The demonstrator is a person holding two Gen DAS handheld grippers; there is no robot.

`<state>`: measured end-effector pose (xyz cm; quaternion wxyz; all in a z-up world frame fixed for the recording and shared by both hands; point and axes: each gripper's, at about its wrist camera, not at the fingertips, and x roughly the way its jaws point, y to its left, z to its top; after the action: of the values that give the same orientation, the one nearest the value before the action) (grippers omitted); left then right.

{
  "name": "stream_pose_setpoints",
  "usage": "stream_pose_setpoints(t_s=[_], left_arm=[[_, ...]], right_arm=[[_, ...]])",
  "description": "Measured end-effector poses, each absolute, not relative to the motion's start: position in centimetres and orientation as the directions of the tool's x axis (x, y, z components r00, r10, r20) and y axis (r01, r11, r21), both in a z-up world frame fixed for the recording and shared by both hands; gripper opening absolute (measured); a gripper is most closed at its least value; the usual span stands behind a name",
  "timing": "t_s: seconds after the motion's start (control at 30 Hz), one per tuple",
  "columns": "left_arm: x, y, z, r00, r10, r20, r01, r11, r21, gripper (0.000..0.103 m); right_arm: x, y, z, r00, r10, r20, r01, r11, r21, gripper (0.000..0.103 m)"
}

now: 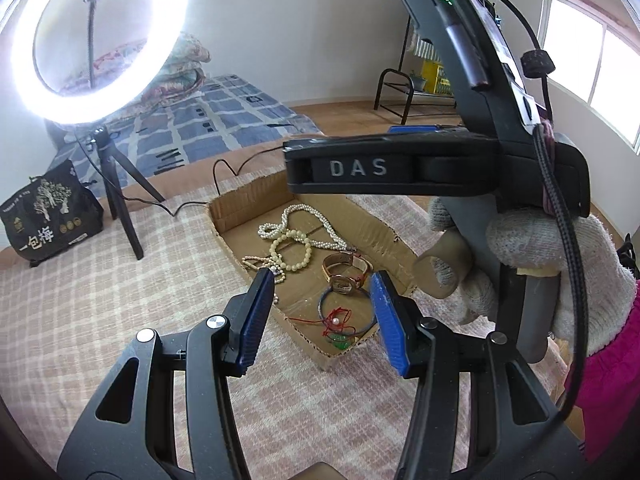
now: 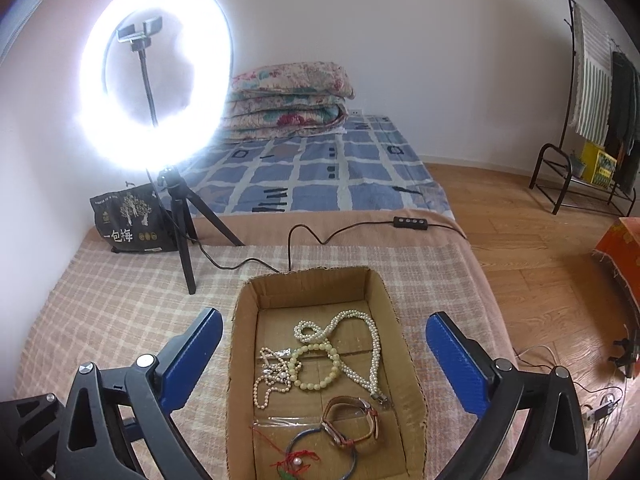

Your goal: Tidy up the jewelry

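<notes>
Closest to me, the left gripper [image 1: 323, 312] hangs just above the near end of the shallow brown cardboard box [image 1: 394, 240], its blue-padded fingers [image 1: 256, 320] parted a moderate way with nothing between them. The right gripper [image 2: 324, 354] is spread much wider, one finger to either side of the box [image 2: 244, 360], and it too is empty. In the left wrist view its black body crosses overhead, gripped by the person's right hand [image 1: 532, 280] in a white knitted glove with a magenta sleeve at the wrist; raised letters on it read "DAS".

All the jewellery lies inside the box. At the near end sit a red cord with a small pearl [image 2: 297, 461] and a thin dark blue bangle [image 2: 320, 454], the cord draped over the bangle. Just beyond is a brown leather strap watch [image 2: 352, 424]. Further in lie a cream beaded bracelet [image 2: 314, 366], a thin pinkish pearl strand [image 2: 269, 380] and a twisted white pearl necklace [image 2: 352, 344].

The box rests on a pink-and-cream checked blanket [image 2: 120, 304]. Past it stands a lit white ring light on a black tripod [image 2: 156, 92], its cable trailing across the blanket. Beside the tripod is a black pouch printed with pale trees [image 2: 132, 220] and the characters "一包梅". Beyond are a blue checked mattress [image 2: 320, 172] and folded floral quilts [image 2: 288, 96].
</notes>
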<state>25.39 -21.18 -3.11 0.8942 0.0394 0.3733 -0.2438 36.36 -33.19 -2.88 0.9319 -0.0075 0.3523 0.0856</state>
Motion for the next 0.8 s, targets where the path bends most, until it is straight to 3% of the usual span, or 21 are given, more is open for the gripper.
stream_pose_setpoints(t_s=[0.1,0.63,0.8], left_arm=[[24.4,-20.6,-2.2,0.617,-0.404,-0.676,0.462,0.880,-0.104,0.059],[19.6,-16.3,0.4,0.663,-0.394,-0.636,0.448,0.890,-0.083,0.060],[18.3,-14.7,0.6,0.687,-0.383,-0.617,0.437,0.897,-0.070,0.066]], right_arm=[[35.3,-33.1,-2.0,0.746,0.143,-0.650,-0.161,0.986,0.032,0.103],[28.6,-33.3,1.5,0.795,0.111,-0.596,-0.118,0.993,0.027,0.103],[26.7,-33.2,1.8,0.802,0.094,-0.590,-0.100,0.995,0.023,0.103]])
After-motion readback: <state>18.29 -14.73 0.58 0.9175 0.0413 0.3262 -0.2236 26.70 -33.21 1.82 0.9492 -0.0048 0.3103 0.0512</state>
